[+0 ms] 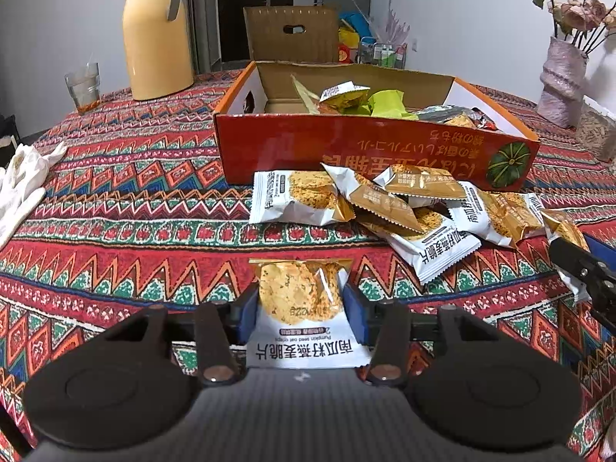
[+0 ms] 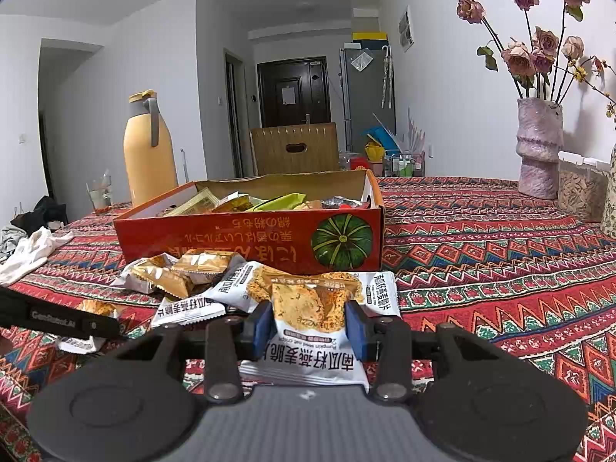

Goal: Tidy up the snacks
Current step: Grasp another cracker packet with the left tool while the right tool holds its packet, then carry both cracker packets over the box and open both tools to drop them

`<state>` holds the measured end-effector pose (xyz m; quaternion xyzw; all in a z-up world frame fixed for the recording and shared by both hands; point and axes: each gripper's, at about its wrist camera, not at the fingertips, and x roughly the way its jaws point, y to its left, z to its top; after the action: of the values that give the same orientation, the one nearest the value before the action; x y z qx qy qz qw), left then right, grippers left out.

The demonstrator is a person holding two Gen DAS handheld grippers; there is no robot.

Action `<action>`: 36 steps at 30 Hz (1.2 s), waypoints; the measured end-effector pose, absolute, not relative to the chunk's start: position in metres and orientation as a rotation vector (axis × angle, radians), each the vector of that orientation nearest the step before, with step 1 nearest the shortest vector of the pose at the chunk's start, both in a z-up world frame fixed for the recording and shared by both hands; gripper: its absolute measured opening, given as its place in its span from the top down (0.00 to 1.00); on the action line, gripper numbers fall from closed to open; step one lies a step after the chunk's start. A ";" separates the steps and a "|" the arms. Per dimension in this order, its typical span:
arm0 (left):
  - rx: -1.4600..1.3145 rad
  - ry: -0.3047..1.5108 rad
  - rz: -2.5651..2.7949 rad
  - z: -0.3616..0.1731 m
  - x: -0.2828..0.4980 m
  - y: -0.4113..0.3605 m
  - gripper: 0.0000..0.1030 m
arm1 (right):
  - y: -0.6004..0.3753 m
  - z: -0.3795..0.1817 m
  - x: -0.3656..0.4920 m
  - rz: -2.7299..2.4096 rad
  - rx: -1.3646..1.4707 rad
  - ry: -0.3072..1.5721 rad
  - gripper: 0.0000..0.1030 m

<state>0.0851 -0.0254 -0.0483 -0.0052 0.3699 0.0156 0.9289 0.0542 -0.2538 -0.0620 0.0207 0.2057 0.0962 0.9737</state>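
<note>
My left gripper (image 1: pixel 301 300) is shut on a white and gold oat crisp packet (image 1: pixel 300 308), held above the patterned tablecloth. My right gripper (image 2: pixel 310 321) is shut on another such packet (image 2: pixel 308 323), just before the pile. Several loose packets (image 1: pixel 389 200) lie in a pile in front of the orange cardboard box (image 1: pixel 365 150); the pile (image 2: pixel 208 277) and the box (image 2: pixel 250 238) also show in the right wrist view. The box holds mixed snack bags (image 1: pixel 362 102). The right gripper's body (image 1: pixel 585 265) shows at the right edge of the left wrist view.
A yellow thermos (image 1: pixel 156 34) and a glass (image 1: pixel 82 86) stand at the back left. White cloth (image 1: pixel 23 188) lies at the left table edge. A pink vase (image 2: pixel 539 150) with dried roses and a jar of seeds (image 2: pixel 581 188) stand at the right. A brown carton (image 1: pixel 292 34) stands behind the box.
</note>
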 end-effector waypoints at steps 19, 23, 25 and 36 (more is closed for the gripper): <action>-0.023 0.653 -0.033 -0.019 0.077 -0.018 0.57 | -0.242 -0.043 0.050 0.204 0.003 0.369 0.61; -0.033 0.624 -0.033 -0.007 0.081 -0.016 0.57 | -0.238 -0.034 0.054 0.204 -0.008 0.345 0.61; -0.032 0.599 -0.034 0.001 0.084 -0.015 0.57 | -0.237 -0.029 0.057 0.202 -0.013 0.330 0.61; -0.053 0.497 -0.037 0.042 0.119 -0.018 0.57 | -0.227 0.006 0.097 0.193 -0.038 0.261 0.61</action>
<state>0.1185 -0.0181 0.0420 -0.0260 0.2457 -0.0182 0.9688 0.0965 -0.2265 0.0059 -0.0191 0.1297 0.0962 0.9867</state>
